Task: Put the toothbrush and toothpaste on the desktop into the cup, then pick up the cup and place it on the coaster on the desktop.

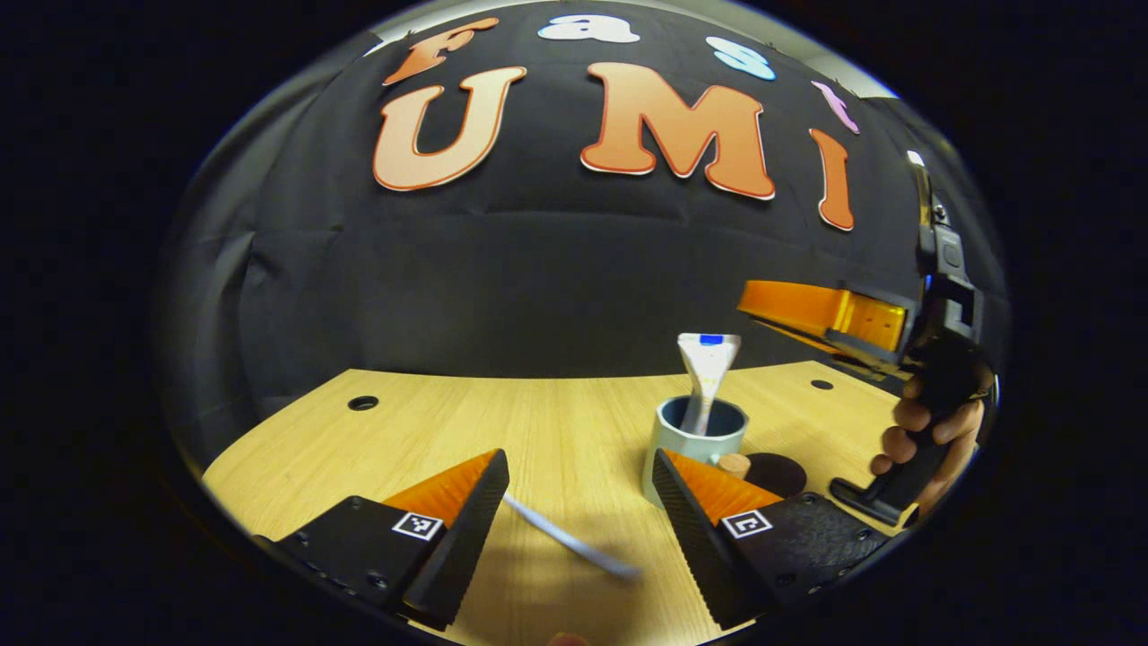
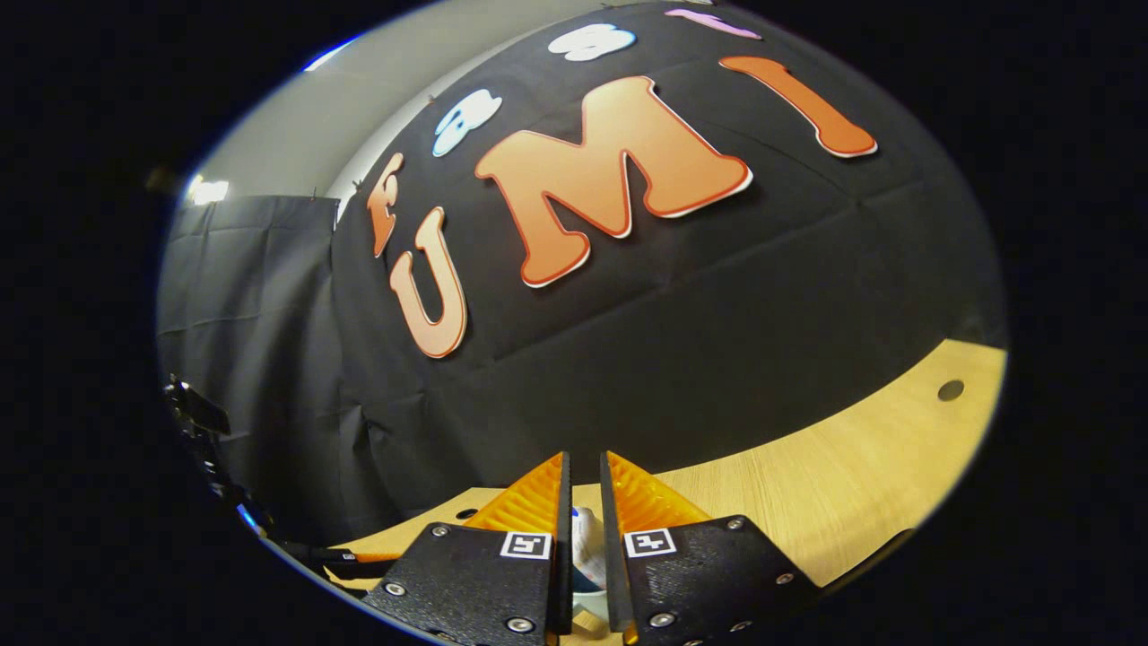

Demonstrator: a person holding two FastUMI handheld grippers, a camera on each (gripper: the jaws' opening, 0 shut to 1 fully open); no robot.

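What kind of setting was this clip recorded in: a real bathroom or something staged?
Staged, most likely a recording booth: a black cloth wall hangs behind a bare wooden desktop with cable holes. On it stand a cup holding toothpaste, a toothbrush, and a dark coaster.

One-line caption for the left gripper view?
Open left tool over toothbrush on desk; toothpaste stands in cup.

Legible text: none found on any object.
Square black-and-white coded tags sit on the left gripper (image 1: 578, 458), one per finger (image 1: 418, 526) (image 1: 747, 523), and likewise on the right gripper (image 2: 584, 458) (image 2: 526, 544) (image 2: 648, 542); patterns only, no characters. The white toothpaste tube (image 1: 708, 363) carries a blue mark and faint print, too small to read.
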